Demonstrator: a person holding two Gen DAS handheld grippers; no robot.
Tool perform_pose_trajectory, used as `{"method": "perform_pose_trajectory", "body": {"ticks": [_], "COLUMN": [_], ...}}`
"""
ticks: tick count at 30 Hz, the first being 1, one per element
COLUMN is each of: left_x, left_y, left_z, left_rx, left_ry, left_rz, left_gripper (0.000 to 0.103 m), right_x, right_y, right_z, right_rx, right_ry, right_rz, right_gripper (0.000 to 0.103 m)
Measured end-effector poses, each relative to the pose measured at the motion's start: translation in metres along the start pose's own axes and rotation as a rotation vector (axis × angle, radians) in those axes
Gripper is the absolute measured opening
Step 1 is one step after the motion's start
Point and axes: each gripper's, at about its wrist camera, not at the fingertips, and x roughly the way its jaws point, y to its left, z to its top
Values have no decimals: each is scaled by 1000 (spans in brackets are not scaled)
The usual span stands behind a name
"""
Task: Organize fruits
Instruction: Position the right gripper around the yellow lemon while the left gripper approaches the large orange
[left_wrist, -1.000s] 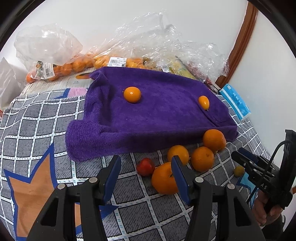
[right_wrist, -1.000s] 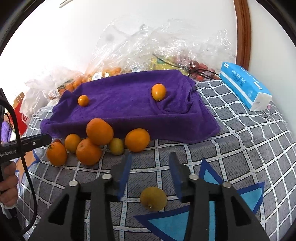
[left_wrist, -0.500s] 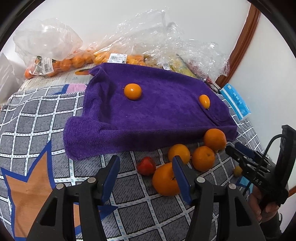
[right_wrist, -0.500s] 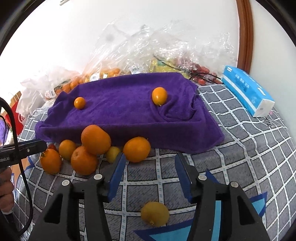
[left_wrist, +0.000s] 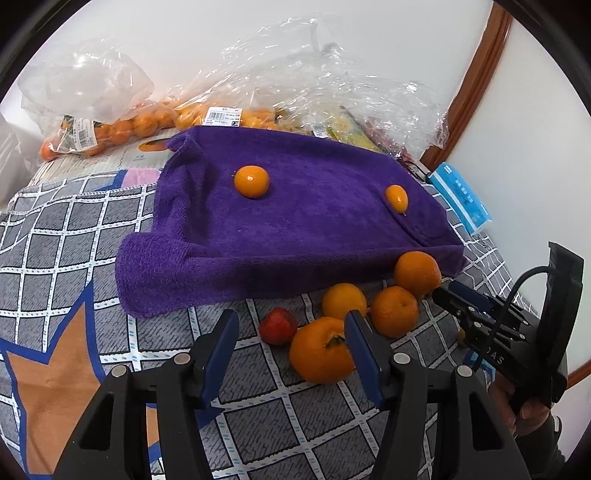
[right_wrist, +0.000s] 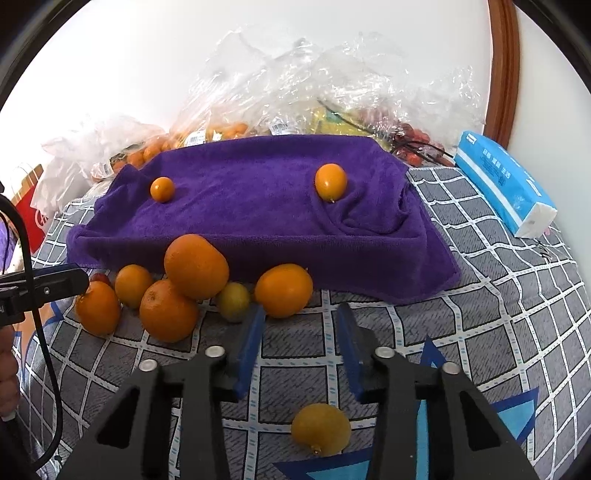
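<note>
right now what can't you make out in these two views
- Bagged fruit, both views: crinkled plastic glare blurs the contents.
- Small yellow-green fruit, left wrist view: mostly behind the right claw.
- Red fruit, right wrist view: mostly hidden by the left claw and an orange.

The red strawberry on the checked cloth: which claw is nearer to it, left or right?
Left. The strawberry lies just ahead of the left claw, between its fingers' lines. The right claw is beyond the orange pile, its jaws closing on nothing.
</note>
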Motion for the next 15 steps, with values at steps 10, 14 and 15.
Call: {"method": "perform_pose_trajectory", "body": {"ticks": [10, 14, 15], "left_x": [-3, -2, -1], "left_y": [-2, -4, -5], "left_z": [-1, -2, -3], "left_rx": [8, 20, 26], "left_ry": [-13, -12, -9], "left_rz": [7, 32, 37], "left_gripper": [57, 57, 57], "right_x": [-6, -10, -12], "right_y": [-1, -2, -2], "right_z": [-5, -8, -10], "right_rx": [-11, -14, -13], "right_ry": [6, 9, 10], "right_rz": [-11, -16, -19], "right_gripper": [26, 26, 26]}}
